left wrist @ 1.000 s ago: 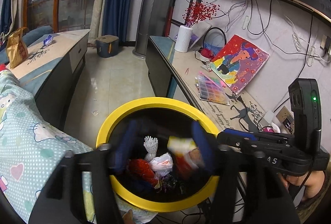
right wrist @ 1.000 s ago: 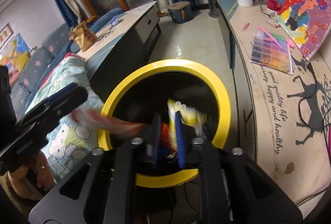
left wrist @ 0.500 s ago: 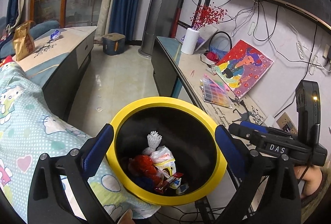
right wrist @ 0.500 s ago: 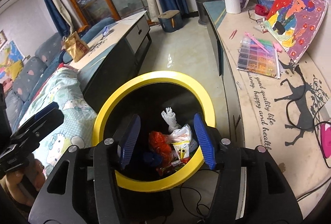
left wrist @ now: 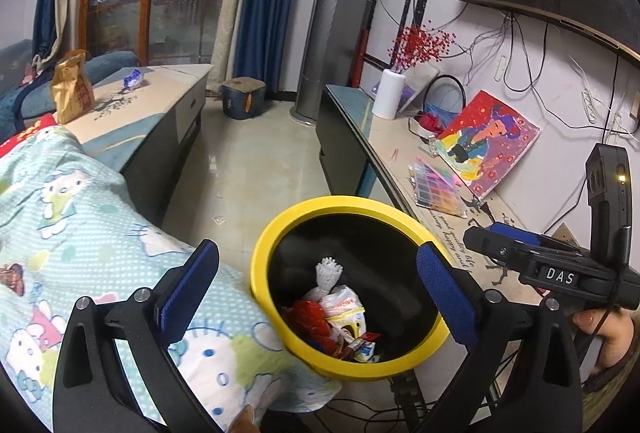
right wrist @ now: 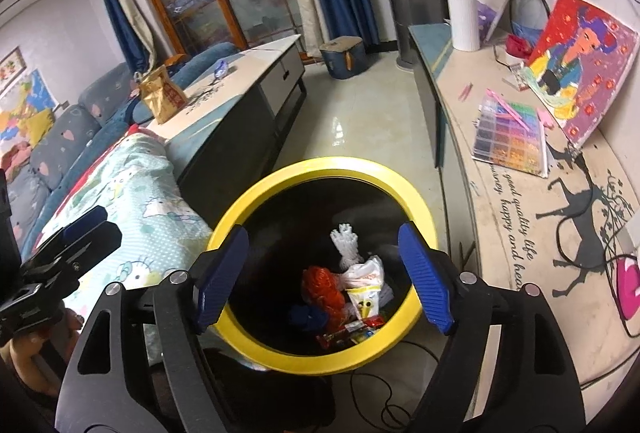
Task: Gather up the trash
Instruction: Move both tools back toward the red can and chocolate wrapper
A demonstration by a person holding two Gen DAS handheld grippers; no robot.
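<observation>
One yellow-rimmed bin [right wrist: 320,169], two tools [left wrist: 316,285] [right wrist: 324,269], one painting [right wrist: 580,65], one white vase [right wrist: 463,21].

The white letters "DAS" are being shown on a small label on the side of the black right gripper [left wrist: 560,275], seen from the left wrist. Black cursive lettering, of which "good quality life" and "happy and healthy" are being made out, is being displayed beside a black deer silhouette [right wrist: 580,205] on the pale cream long cabinet top [right wrist: 516,233]. Print on the white plastic bag [right wrist: 366,273] in the bin is being left unreadable.
</observation>
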